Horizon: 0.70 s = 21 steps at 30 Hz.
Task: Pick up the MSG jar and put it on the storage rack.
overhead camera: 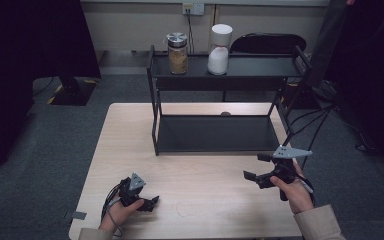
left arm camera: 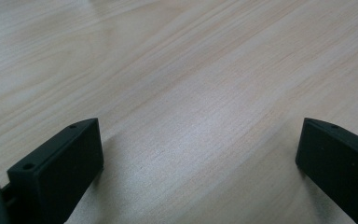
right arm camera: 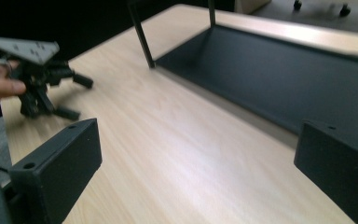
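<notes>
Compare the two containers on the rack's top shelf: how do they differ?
The glass jar is clear, shows brown contents and has a metal lid; the white container is opaque, taller and narrows at its middle. The jar stands to the left of the white one. Both stand upright on the top shelf.

A pale wooden table [overhead camera: 130, 150] with a light grain stands on grey carpet. Toward its far edge stands a black two-tier metal shelf [overhead camera: 220, 132] whose lower tray sits directly on the tabletop. On the shelf's upper tier are a glass jar [overhead camera: 177, 54] with a metal lid and brownish contents, and just beside it to the right a white container [overhead camera: 219, 50]. The left gripper [overhead camera: 147, 204] rests low on the near-left part of the table.
</notes>
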Tool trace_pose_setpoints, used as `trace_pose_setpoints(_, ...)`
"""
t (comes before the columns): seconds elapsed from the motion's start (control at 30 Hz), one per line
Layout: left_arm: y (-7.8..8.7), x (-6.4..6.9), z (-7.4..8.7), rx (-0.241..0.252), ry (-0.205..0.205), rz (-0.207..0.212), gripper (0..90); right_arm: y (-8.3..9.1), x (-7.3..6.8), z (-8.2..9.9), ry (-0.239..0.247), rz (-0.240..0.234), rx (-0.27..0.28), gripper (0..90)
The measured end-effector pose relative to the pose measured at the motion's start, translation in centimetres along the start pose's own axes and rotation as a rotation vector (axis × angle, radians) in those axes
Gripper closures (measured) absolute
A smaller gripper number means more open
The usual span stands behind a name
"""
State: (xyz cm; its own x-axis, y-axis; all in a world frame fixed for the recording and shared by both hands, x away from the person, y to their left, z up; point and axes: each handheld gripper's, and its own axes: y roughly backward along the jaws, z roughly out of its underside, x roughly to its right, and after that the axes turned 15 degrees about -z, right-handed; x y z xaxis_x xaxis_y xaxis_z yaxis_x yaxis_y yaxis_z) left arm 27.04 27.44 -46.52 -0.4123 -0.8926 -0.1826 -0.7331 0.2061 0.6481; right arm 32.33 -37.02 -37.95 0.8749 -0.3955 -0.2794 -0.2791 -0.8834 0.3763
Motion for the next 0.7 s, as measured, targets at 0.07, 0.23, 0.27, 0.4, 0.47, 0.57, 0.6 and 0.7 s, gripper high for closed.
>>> trace_pose_setpoints(0.07, 0.0, 0.0, 0.0, 0.0, 0.0, 0.0, 0.0, -0.1, 0.3, 0.8, 0.005, 0.01, -0.024, 0.0)
trace_pose_setpoints(0.23, 0.0, 0.1, 0.0, -0.001, 0.003, -0.003, 0.0, -0.4, 1.0, 3.0, 0.007, 0.031, -0.068, 0.0)
trace_pose_setpoints(0.27, 0.0, 0.1, 0.0, -0.001, 0.002, -0.003, 0.0, -0.5, 0.9, 3.1, 0.013, 0.034, -0.083, 0.0)
trace_pose_setpoints(0.4, 0.0, 0.1, 0.0, -0.001, 0.003, -0.003, 0.0, -0.8, 0.9, 4.2, 0.031, 0.04, -0.113, 0.0)
trace_pose_setpoints(0.47, 0.0, 0.1, 0.0, -0.001, 0.004, -0.003, 0.0, -1.0, 1.0, 4.6, 0.032, 0.037, -0.127, 0.0)
trace_pose_setpoints(0.57, 0.0, 0.1, 0.0, -0.001, 0.003, -0.003, 0.0, -1.3, 0.9, 5.0, 0.041, 0.042, -0.155, 0.0)
trace_pose_setpoints(0.6, 0.0, 0.1, 0.0, -0.001, 0.002, -0.003, 0.0, -1.4, 0.9, 5.1, 0.045, 0.046, -0.163, 0.0)
trace_pose_setpoints(0.7, 0.0, 0.1, 0.0, -0.001, 0.002, -0.003, 0.0, -1.6, 0.9, 5.6, 0.037, 0.043, -0.168, 0.0)
